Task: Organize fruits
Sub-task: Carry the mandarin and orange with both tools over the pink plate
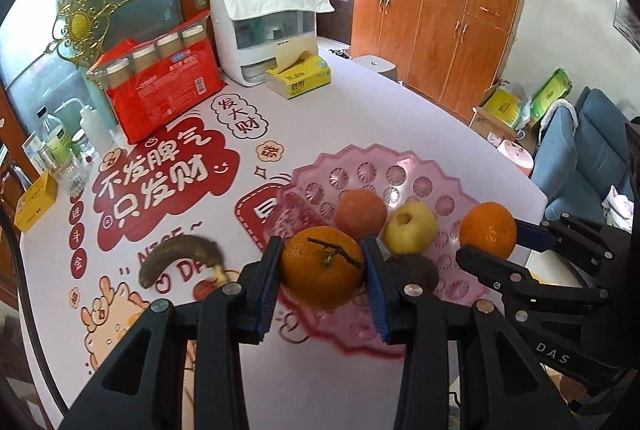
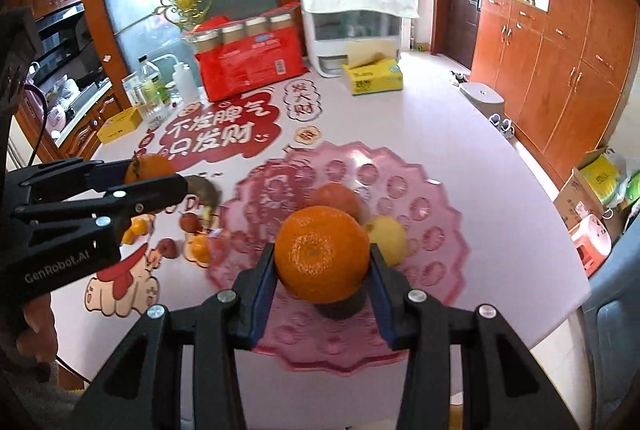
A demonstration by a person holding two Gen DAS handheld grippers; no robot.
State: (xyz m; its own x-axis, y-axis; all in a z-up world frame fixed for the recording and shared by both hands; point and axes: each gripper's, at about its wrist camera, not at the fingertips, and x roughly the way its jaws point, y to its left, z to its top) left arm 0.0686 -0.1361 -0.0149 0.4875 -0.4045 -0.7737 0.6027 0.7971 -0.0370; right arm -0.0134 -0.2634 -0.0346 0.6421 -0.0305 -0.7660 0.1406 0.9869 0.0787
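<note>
My left gripper (image 1: 322,270) is shut on an orange with a stem (image 1: 322,267), held above the near-left rim of the pink fruit plate (image 1: 400,166). My right gripper (image 2: 322,258) is shut on a second orange (image 2: 323,253), held above the plate (image 2: 440,198). On the plate lie a reddish-orange fruit (image 1: 360,213), a yellow apple (image 1: 411,228) and a dark fruit (image 1: 416,266). A brown overripe banana (image 1: 180,256) lies on the table left of the plate. The right gripper with its orange (image 1: 488,230) also shows in the left wrist view.
At the table's back stand a red pack of paper rolls (image 1: 160,86), a white appliance (image 1: 264,26), a yellow tissue box (image 1: 300,75) and bottles (image 1: 60,142). The table edge runs along the right, with a blue chair (image 1: 580,158) and wooden cabinets (image 1: 460,10) beyond.
</note>
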